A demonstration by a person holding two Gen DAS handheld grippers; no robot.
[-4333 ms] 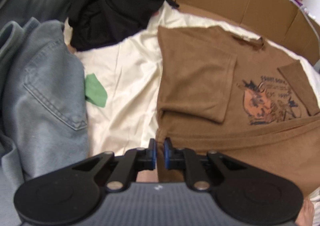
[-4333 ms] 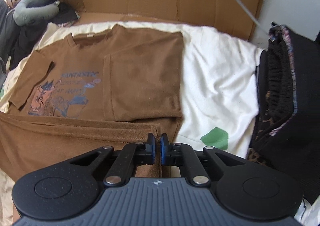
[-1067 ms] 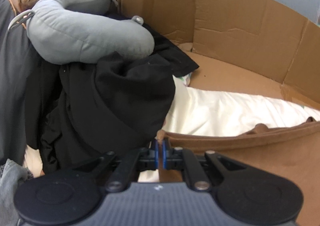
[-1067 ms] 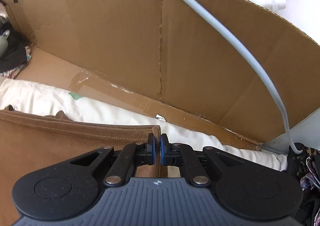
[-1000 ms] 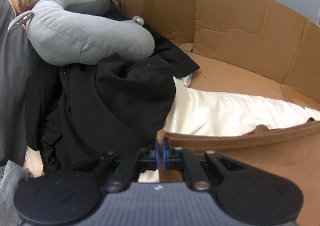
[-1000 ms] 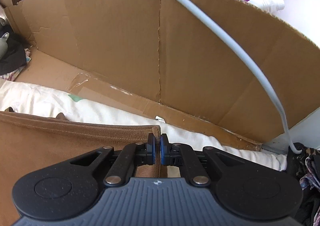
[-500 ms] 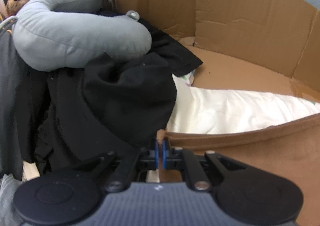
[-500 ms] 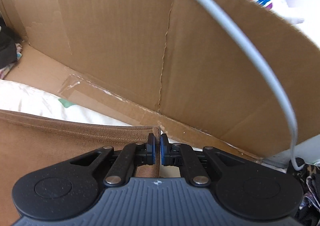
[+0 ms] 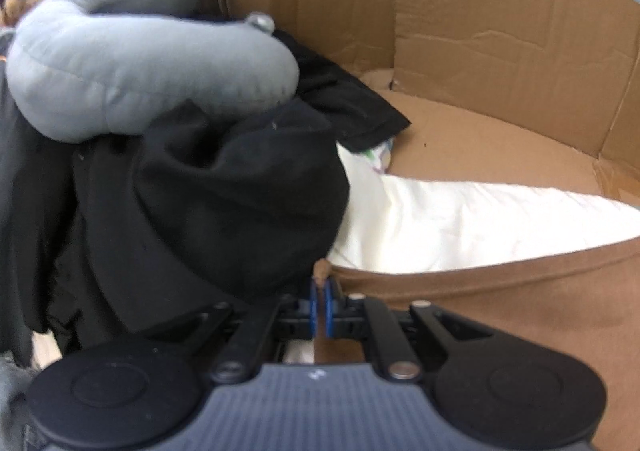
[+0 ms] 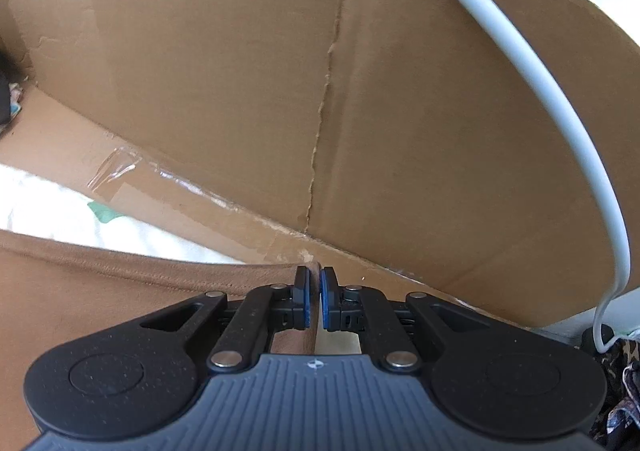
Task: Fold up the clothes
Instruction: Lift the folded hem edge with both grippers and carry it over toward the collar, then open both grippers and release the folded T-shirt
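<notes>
Two grippers pinch brown shirt (image 9: 500, 303) — black clothes pile (image 9: 224, 211) left-view only

Brown shirt (image 9: 500, 315): matt cloth w/ soft, suede-like nap; white sheet (image 9: 460, 223): smooth cloth, slight sheen; cardboard wall (image 10: 240, 91): matt, creased, glossy tape strip; neck pillow (image 9: 140, 63): grey matt fabric; left claw (image 9: 320, 293): black matt plastic, metal pins.

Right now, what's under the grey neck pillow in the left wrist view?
The grey neck pillow rests on a heap of black clothes. Whatever lies beneath that heap is covered; only white bedding shows at its edge.
</notes>
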